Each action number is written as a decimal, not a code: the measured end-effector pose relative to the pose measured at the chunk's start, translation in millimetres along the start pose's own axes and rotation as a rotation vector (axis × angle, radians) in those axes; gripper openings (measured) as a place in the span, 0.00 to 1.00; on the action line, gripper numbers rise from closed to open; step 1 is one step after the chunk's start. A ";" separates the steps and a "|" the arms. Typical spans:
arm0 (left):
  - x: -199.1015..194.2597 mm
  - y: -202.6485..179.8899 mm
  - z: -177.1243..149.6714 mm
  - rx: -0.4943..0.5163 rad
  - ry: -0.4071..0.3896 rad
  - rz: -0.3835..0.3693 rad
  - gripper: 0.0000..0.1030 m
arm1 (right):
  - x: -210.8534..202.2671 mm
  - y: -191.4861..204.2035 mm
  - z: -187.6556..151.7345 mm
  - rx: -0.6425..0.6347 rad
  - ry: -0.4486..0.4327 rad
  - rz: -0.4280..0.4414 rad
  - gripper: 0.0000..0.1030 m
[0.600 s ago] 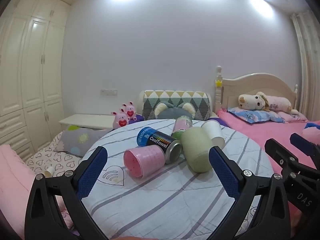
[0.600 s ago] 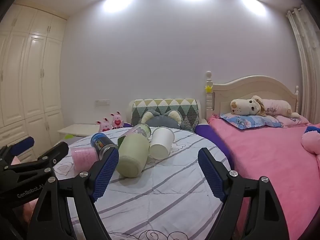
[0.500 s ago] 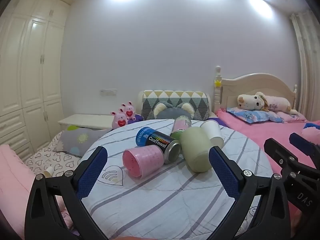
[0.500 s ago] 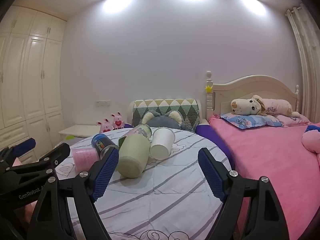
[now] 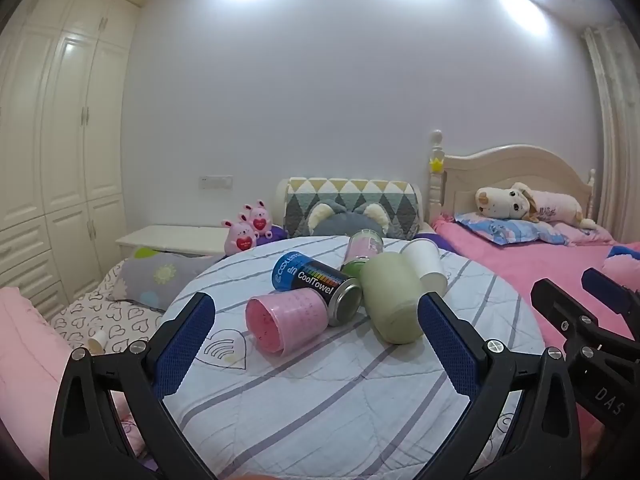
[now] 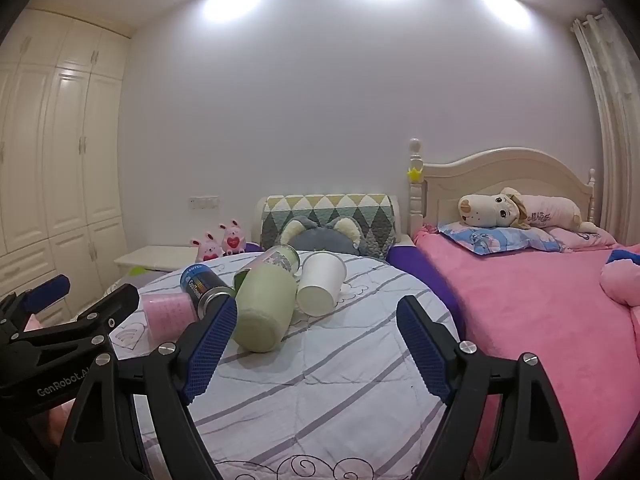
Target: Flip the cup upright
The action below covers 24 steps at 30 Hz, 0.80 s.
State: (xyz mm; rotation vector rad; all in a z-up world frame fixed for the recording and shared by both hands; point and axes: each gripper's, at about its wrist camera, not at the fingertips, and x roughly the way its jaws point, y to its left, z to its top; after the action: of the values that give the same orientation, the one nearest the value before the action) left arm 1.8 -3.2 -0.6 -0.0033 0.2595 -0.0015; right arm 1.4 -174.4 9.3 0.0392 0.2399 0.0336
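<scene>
On the round table (image 5: pixel 320 400) covered in a white quilted cloth with grey stripes, five vessels are seen lying on their sides in a tight cluster. At the 9 o'clock end of the cluster a pink translucent plastic cup (image 5: pixel 286 322) is found, its mouth turned towards the left camera. Just behind it, towards 11 o'clock, a blue and black metal can printed "CoolTowel" (image 5: pixel 314 286) is pressed against it. At 12 o'clock a green-and-pink labelled jar (image 5: pixel 362 250) is partly hidden. A pale green matte tumbler (image 5: pixel 394 300) lies at the centre right, touching the can, and a white paper cup (image 5: pixel 426 264) is lodged against it at 2 o'clock.

The left hand-held gripper (image 5: pixel 316 344) is held wide, nothing between its blue pads, short of the pink cup. The right hand-held gripper (image 6: pixel 316 344) is likewise spread wide and empty, aimed near the green tumbler.

Which cup is meant cannot be told from the task line. Several hazards are judged likely. Because the vessels touch, a neighbour could be set rolling once one is lifted, and the table edge lies near at 9 o'clock. The paper cup could be crushed by a firm squeeze. The soft cloth could let a cup topple when set upright. The two tools, held close, could be knocked together
</scene>
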 end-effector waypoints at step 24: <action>-6.0 0.1 4.0 0.006 -0.018 -0.003 1.00 | 1.2 2.0 1.4 -0.008 0.011 -0.005 0.81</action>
State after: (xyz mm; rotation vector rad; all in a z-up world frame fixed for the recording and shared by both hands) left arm -2.9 -3.0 4.7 0.0024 0.2416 -0.0048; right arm 2.8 -172.4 10.4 0.0300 0.2511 0.0294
